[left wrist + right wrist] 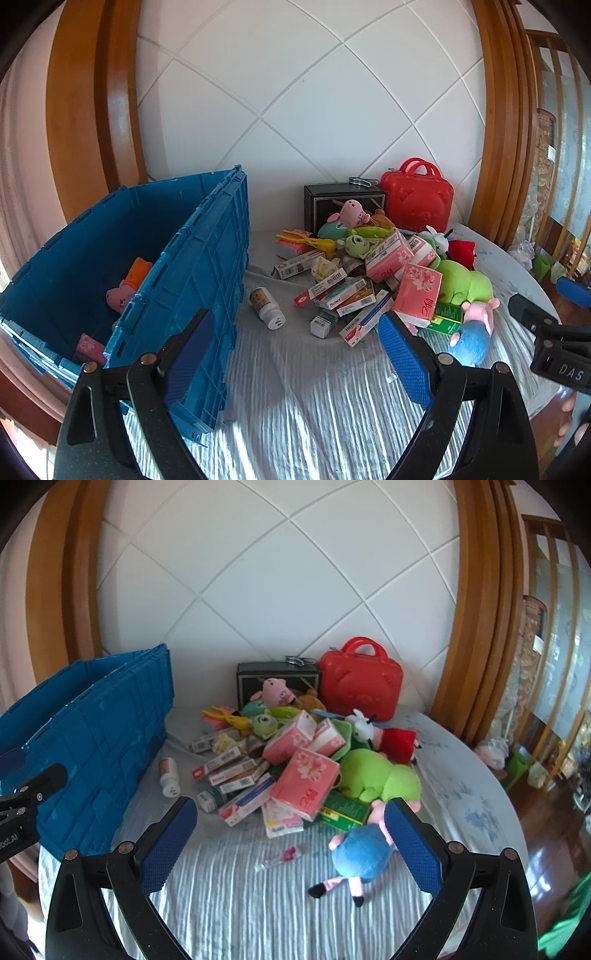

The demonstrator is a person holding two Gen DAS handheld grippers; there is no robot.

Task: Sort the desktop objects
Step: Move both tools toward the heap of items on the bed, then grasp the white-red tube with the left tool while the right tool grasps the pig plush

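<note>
A heap of plush toys, pink tissue packs [306, 782] and medicine boxes [341, 291] lies on the striped tablecloth. A blue-dressed pig plush [364, 853] lies at the heap's near edge, also in the left wrist view [472, 334]. A white pill bottle [266, 308] lies beside the blue crate [192, 258], which holds a pink and orange plush [127, 288] and a pink pack [88, 347]. My left gripper [295, 358] is open and empty above the cloth by the crate. My right gripper [291, 845] is open and empty, just left of the pig plush.
A red bear-faced case [360, 681] and a black box [277, 679] stand against the white quilted wall. A green plush [380, 775] lies right of the heap. The table's rounded edge [517, 812] curves on the right, with wooden floor beyond.
</note>
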